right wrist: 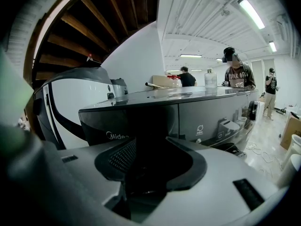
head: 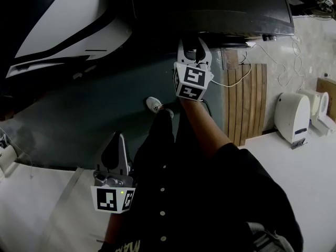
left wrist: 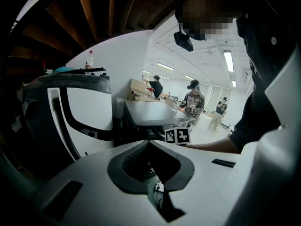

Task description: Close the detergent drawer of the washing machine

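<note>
The dark washing machine [head: 210, 9] runs along the top of the head view. In the right gripper view its glossy front [right wrist: 211, 112] fills the middle, and the detergent drawer front [right wrist: 127, 121], with a brand name on it, is the left section. That drawer front looks about level with the panel beside it; I cannot tell this for sure. My right gripper [head: 193, 42] [right wrist: 151, 138] is right at the drawer front, its jaws apart with nothing between them. My left gripper [head: 116, 139] [left wrist: 149, 141] hangs low and left, away from the machine, tips together and empty.
A big white and black appliance [head: 63, 25] [left wrist: 84, 112] stands left of the washing machine. A wooden slat mat [head: 247, 98], a white cable [head: 273, 62] and a white device [head: 293, 117] lie on the floor at right. People [right wrist: 235, 72] stand beyond the machine.
</note>
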